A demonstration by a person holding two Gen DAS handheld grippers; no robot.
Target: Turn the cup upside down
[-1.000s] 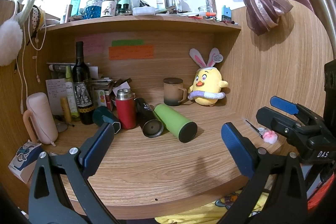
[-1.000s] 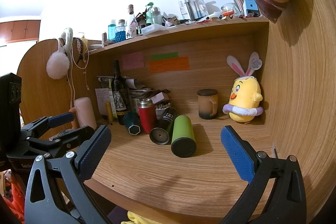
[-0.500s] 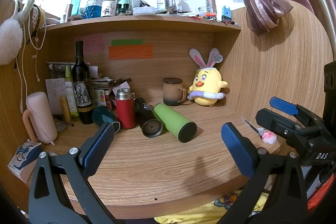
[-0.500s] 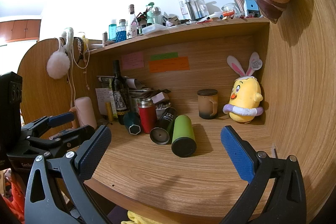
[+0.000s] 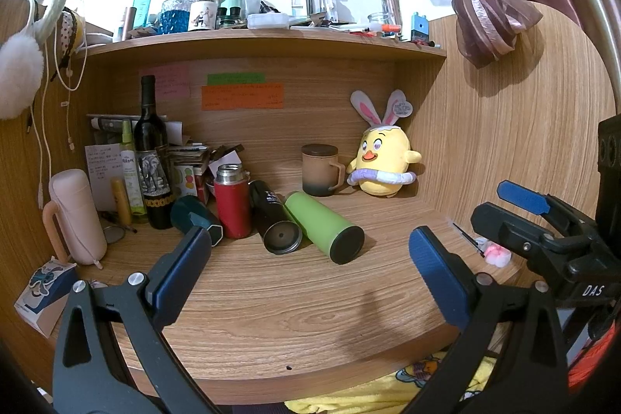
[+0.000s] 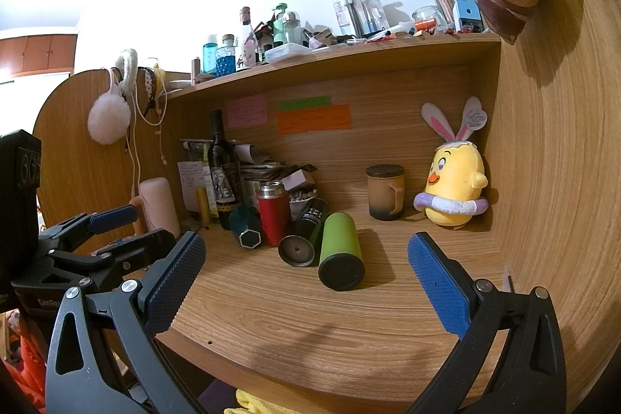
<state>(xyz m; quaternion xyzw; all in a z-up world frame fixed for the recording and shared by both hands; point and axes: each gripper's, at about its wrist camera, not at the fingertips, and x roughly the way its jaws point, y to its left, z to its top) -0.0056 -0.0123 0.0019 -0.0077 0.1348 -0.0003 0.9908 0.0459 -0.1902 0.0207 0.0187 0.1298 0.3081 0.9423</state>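
Your left gripper (image 5: 306,266) and right gripper (image 6: 306,270) both gape, holding nothing; the green cup (image 5: 324,226) lies ahead. "DAS" marks the right gripper's body.

Sharp fisheye views, edges bowed; wall above shelf (image 5: 271,43) overexposed; soft shadows beneath it on desk (image 6: 349,328).

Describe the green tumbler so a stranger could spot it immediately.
Look under the cluttered wooden shelf, in the row of flasks on the desk. The green tumbler is rightmost, lying on its side beside a black flask. It alone is lime green, its black end facing you.
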